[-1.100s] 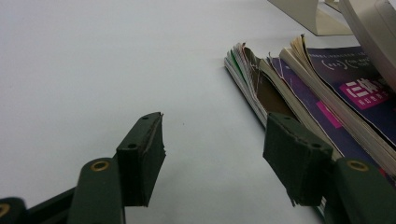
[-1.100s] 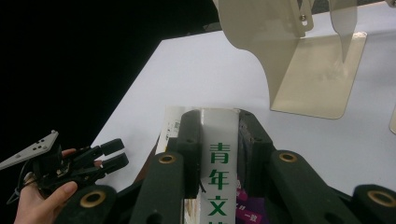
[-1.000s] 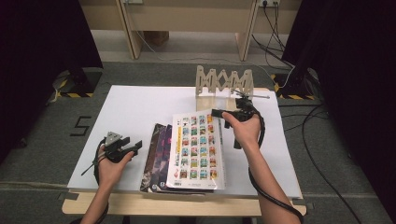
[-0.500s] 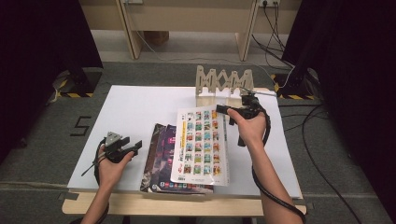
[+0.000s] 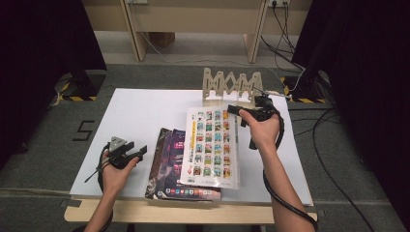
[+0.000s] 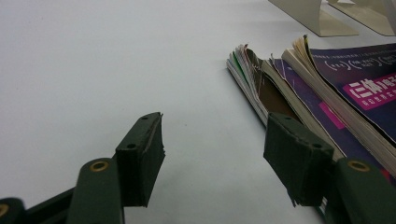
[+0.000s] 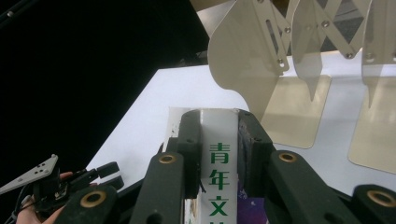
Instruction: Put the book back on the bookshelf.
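Thick white-spined book, picture-grid cover, far edge tilted up off the purple books

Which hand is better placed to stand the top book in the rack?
Right: the right gripper is shut on the top book near the rack; the left gripper is open, empty.

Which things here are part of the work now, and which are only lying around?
In use: white book clamped at its spine by right gripper; folding book stand.
Lying about: purple books under it; open left gripper beside them.
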The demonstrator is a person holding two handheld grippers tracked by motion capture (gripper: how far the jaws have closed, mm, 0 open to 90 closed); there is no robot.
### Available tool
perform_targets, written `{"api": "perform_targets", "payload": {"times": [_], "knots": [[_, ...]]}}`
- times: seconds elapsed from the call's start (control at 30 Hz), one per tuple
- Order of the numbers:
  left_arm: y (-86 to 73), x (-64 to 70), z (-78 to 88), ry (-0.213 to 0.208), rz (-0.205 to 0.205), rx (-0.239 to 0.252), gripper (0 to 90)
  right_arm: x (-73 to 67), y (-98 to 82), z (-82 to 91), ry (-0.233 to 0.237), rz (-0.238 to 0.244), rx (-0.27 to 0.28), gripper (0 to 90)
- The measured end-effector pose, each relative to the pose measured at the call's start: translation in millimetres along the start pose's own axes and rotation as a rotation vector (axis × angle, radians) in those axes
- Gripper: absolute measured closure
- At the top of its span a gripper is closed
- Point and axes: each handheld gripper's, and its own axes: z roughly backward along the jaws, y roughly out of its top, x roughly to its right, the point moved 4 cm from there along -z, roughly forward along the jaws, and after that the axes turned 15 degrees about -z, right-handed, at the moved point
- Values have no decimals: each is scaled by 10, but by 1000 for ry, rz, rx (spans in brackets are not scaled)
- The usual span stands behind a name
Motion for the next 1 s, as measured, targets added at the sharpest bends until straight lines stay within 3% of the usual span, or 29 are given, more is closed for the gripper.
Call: {"api": "perform_targets", "payload": {"times": [1.0], "knots": [[1, 6, -1, -1, -7, 1, 373, -22, 123, 116, 13, 10, 49, 747]]}}
